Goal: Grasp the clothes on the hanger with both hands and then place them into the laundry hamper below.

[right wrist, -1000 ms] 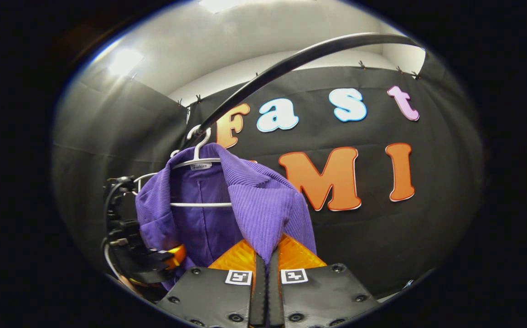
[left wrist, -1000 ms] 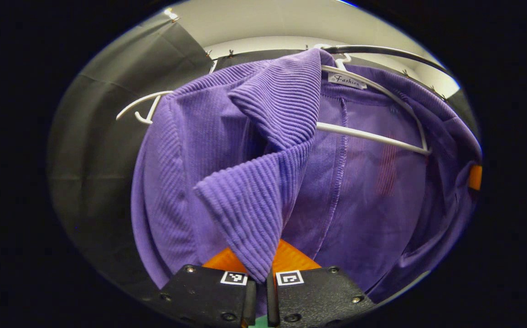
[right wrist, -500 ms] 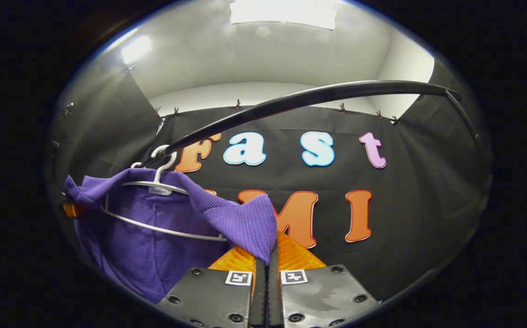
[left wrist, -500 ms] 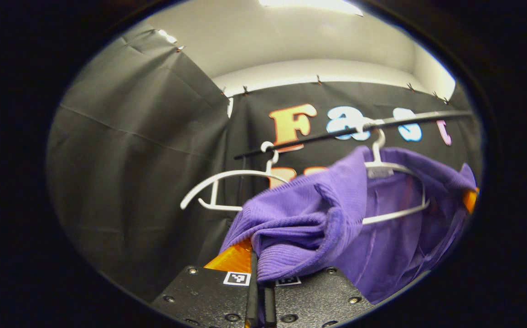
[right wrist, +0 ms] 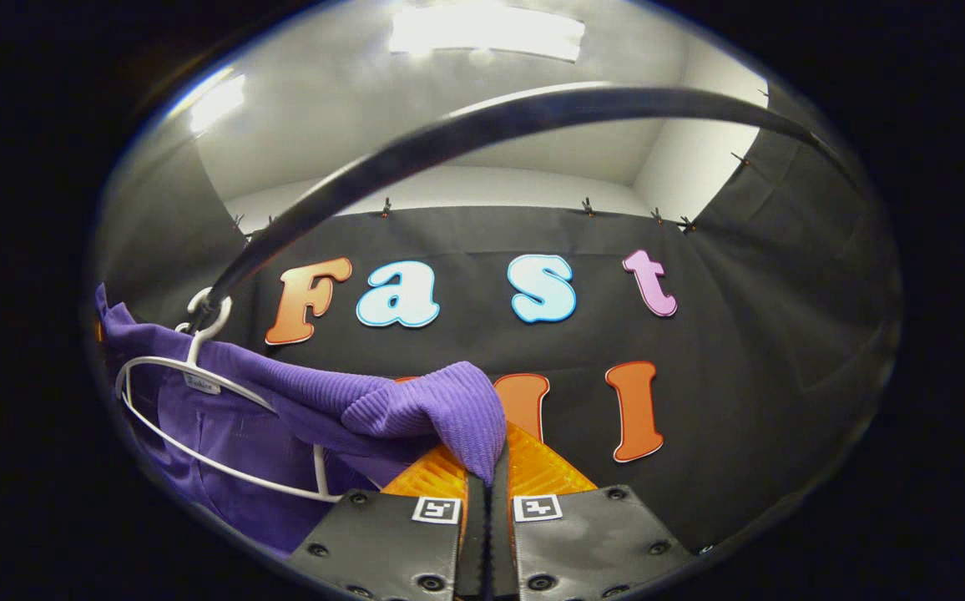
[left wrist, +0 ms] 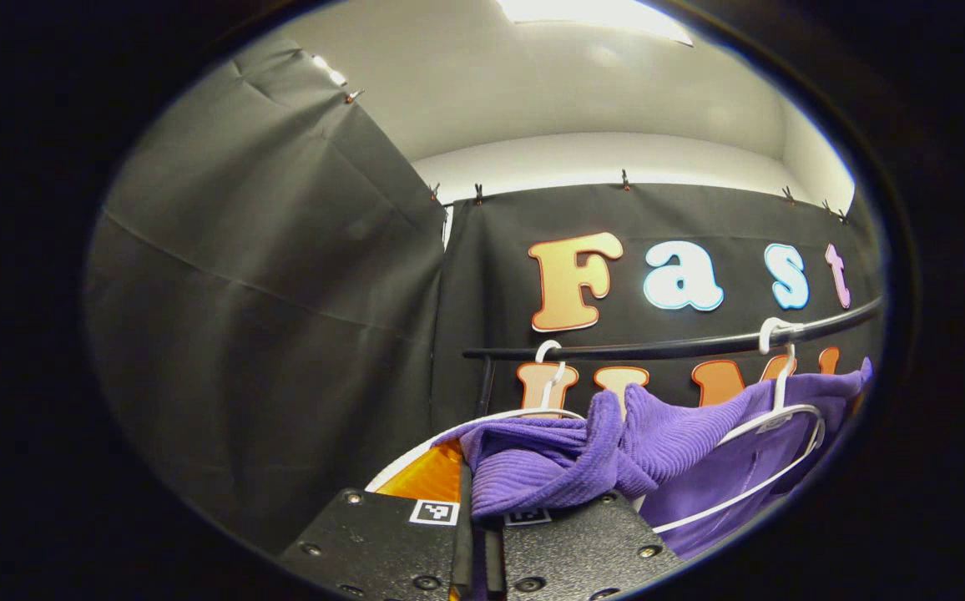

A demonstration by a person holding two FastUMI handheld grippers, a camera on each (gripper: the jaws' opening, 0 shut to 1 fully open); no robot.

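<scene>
The black cloth wall [left wrist: 282, 275] stands well beyond both sets of jaws, with a pale ceiling above it. A dark clothes rail [right wrist: 466, 138] arches high over the right gripper's jaws in the right gripper view; in the left gripper view the same rail [left wrist: 658, 346] runs level, beyond the jaws and to their right.

The purple ribbed garment [left wrist: 583, 459] is the largest thing near the jaws. In the left gripper view it bunches right at the jaw tips and stretches away to the right, up to a white hanger [left wrist: 775, 417] hooked on the rail. In the right gripper view the garment [right wrist: 324, 401] stretches from the jaw tips away to the left, where it is draped over the hanger [right wrist: 199, 392]; part of the cloth hangs below the hanger's lower bar.

A second white hanger [left wrist: 545, 384], bare, hooks on the rail just above and beyond the left jaws.

The left gripper [left wrist: 476, 509] has its jaws closed to a thin slit, a fold of the garment pinched between them and spilling over the right finger. The right gripper [right wrist: 487, 488] is likewise closed tight, a fold of the garment clamped at the tips.
</scene>
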